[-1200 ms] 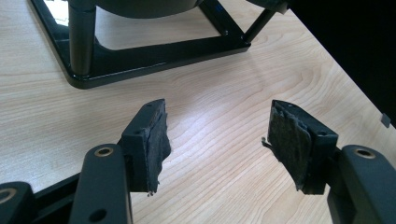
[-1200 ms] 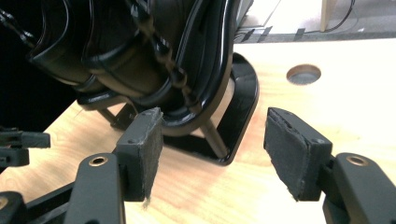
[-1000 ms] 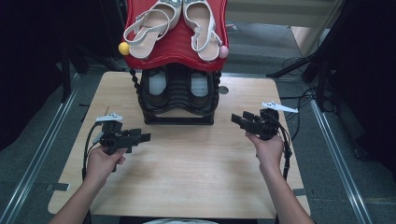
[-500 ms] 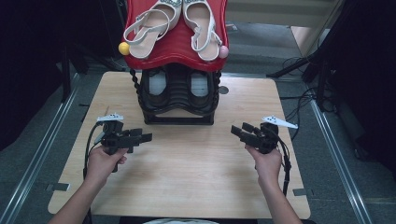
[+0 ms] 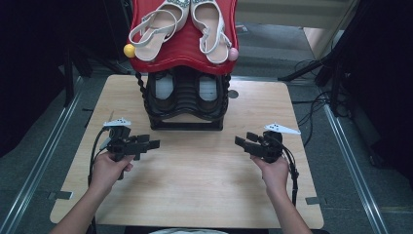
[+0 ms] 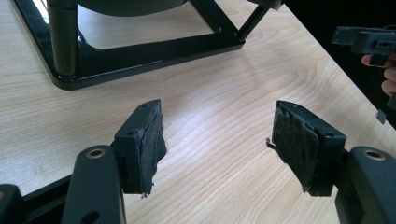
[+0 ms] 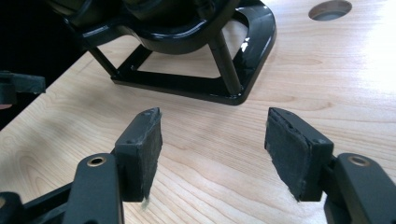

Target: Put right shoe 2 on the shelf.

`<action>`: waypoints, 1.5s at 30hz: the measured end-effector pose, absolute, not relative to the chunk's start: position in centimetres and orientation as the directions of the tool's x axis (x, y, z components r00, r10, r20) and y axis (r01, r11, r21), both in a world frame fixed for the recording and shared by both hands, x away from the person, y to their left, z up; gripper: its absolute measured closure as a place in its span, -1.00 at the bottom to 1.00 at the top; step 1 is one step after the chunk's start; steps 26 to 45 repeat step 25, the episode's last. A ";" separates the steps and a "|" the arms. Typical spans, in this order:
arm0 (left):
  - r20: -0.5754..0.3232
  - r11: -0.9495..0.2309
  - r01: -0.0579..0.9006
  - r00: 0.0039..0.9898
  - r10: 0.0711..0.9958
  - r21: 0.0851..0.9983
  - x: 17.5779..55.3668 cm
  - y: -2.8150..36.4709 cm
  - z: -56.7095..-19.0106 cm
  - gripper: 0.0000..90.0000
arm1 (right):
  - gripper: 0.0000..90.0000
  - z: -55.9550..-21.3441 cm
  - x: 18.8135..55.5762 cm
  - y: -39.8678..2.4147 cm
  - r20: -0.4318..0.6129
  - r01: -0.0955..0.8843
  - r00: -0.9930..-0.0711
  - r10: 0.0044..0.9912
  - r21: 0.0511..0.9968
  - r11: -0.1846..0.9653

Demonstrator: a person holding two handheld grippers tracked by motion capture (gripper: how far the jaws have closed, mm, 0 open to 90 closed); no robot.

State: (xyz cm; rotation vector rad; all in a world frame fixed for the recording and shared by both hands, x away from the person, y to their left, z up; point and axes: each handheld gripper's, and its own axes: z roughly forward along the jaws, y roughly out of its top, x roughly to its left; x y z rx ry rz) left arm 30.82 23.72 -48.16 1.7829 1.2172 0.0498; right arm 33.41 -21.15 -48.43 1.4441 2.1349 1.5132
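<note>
Two grippers rest low over the desk [image 5: 204, 185] from the high view: left gripper [image 5: 146, 144] and right gripper [image 5: 243, 142] point inward at each other, with the black rack [image 5: 185, 105] ahead between them, about equally near both, sandals [image 5: 187, 22] on its red top. We see our left jaws spread wide and empty, the rack base [image 6: 140, 51] ahead-left. We see our right jaws likewise apart, empty, the base [image 7: 196, 79] straight ahead.
</note>
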 end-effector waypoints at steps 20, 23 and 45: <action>-0.437 -0.098 0.734 0.499 0.748 0.672 31.3 22.9 -48.9 -0.31 | -0.23 -49.5 34.0 -20.0 0.344 0.631 -0.532 0.774 0.770 0.091; -0.428 -0.114 0.743 0.496 0.756 0.659 31.4 22.7 -49.1 -0.34 | -0.25 -49.8 34.1 -19.7 0.314 0.628 -0.534 0.785 0.769 0.120; -0.425 -0.124 0.751 0.493 0.759 0.649 31.5 22.4 -49.4 -0.36 | -0.28 -49.9 34.1 -19.5 0.284 0.619 -0.541 0.791 0.771 0.146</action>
